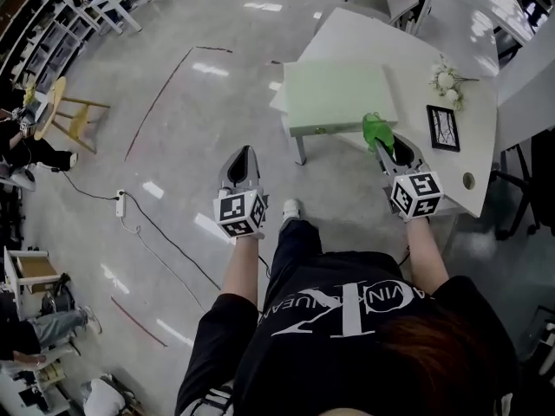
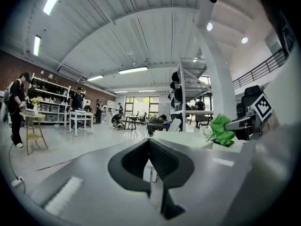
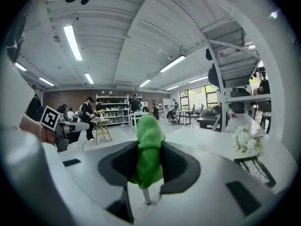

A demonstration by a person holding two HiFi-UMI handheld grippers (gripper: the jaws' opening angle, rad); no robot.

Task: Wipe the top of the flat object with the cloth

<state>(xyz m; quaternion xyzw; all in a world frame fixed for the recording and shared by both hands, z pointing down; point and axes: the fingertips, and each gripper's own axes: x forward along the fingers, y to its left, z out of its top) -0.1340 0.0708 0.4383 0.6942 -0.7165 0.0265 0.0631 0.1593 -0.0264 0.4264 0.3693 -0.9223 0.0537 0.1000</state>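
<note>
Cloth (image 1: 375, 132), green, pinched tight in right gripper (image 1: 385, 148); left gripper (image 1: 244, 156) fully closed, empty.

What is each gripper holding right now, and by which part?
The right gripper is shut on the cloth, pinching it bunched, one end sticking out past the tips. The left gripper is shut and empty.

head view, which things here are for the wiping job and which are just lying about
For the job: green cloth, clamped in the right hand-held gripper; pale green flat board.
Just lying about: white flowers; black picture frame; yellow stool on the floor.
</note>
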